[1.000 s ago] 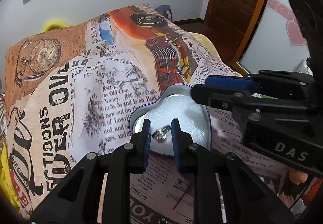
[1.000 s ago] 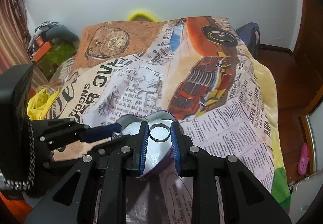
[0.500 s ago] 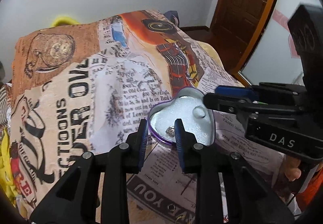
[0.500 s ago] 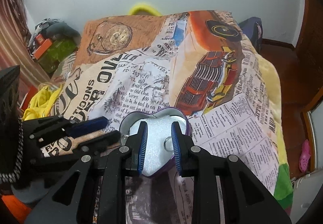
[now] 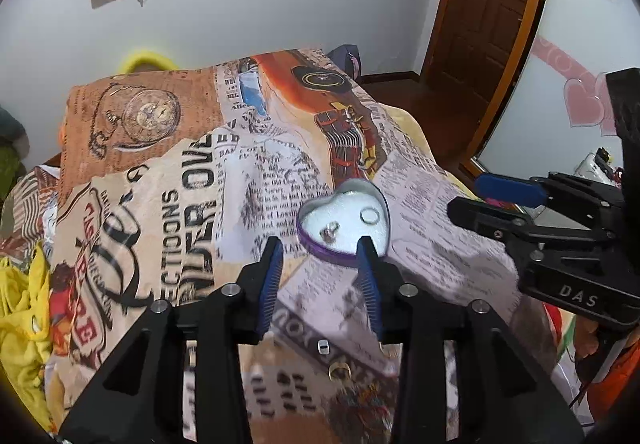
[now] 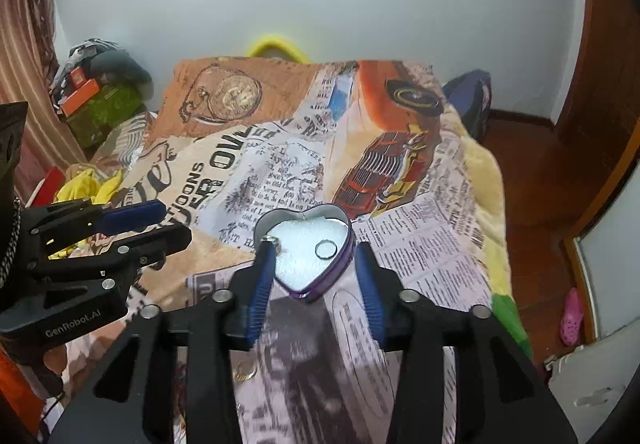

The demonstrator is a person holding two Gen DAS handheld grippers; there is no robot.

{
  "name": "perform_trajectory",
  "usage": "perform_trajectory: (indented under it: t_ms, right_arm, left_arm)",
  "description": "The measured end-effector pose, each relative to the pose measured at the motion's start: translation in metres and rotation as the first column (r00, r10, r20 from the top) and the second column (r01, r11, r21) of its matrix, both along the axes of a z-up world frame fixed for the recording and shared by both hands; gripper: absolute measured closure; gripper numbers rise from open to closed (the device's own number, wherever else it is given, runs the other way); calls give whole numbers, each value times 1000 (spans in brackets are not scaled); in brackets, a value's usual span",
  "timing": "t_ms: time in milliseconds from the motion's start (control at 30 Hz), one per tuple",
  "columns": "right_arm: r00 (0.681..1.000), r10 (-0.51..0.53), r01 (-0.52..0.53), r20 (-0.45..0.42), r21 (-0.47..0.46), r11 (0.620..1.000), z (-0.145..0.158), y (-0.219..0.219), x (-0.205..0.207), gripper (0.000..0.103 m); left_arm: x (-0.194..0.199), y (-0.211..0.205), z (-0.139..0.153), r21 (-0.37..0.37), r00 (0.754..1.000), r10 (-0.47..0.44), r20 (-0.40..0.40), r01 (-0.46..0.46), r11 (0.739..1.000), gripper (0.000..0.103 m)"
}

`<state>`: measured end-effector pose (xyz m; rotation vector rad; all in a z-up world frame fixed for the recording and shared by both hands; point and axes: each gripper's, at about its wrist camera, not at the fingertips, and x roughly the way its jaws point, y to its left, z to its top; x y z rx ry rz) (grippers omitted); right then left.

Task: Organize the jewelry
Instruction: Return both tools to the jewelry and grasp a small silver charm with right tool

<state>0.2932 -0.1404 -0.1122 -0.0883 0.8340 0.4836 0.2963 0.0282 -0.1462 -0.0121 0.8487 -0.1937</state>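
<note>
A purple heart-shaped tin (image 5: 320, 246) with a white lining lies on the printed blanket; it also shows in the right wrist view (image 6: 343, 258). Inside lie a plain silver ring (image 5: 369, 215) (image 6: 325, 248) and a smaller silver piece (image 5: 329, 232) (image 6: 276, 243). My left gripper (image 5: 319, 256) is open and empty, raised just in front of the tin. My right gripper (image 6: 316, 258) is open and empty above the tin's near side. Loose jewelry lies on the blanket near me: a small silver piece (image 5: 322, 347) and a gold ring (image 5: 339, 371) (image 6: 245, 371).
The blanket (image 5: 160, 204) covers a bed. Yellow cloth (image 5: 20, 308) lies at the left edge. A wooden door (image 5: 488, 4) and a mirror (image 5: 560, 84) stand to the right. Boxes and clutter (image 6: 96, 100) sit at the far left.
Both grippers opened and pulled back and up from the tin. The silver ring left the right gripper and the smaller piece left the left gripper; both now lie in the tin.
</note>
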Motion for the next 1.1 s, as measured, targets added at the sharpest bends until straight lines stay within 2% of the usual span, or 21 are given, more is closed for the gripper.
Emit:
perform_trajectory:
  t_ms: [167,400,633,867,1100]
  right_arm:
    - [999,15,-14,29,-17,1000,7,-3,-31,63]
    - [1000,21,-20,23,-39,999,0,-3,-59,63]
    - [1000,21,-21,0,-66,998,-17,-5,-81,63]
    - [999,26,-30,-34,-105,994,-41,-7,-98,63]
    - [996,54,-64,-77,-130,989,-73,2,-99,63]
  left_arm:
    - [-29,-1,-2,16,1000,-4,-22,5,1000,63]
    - [-62,0,-18,32,997,-11,-75,13,999,63]
    - [-84,-1,-40,2,992,-20,-127,20,1000,63]
    - [-94,-9,-64,15,986,-26,-165,29,999,63]
    - [-99,-7,-72,11,987,-10,-162,12,1000,69]
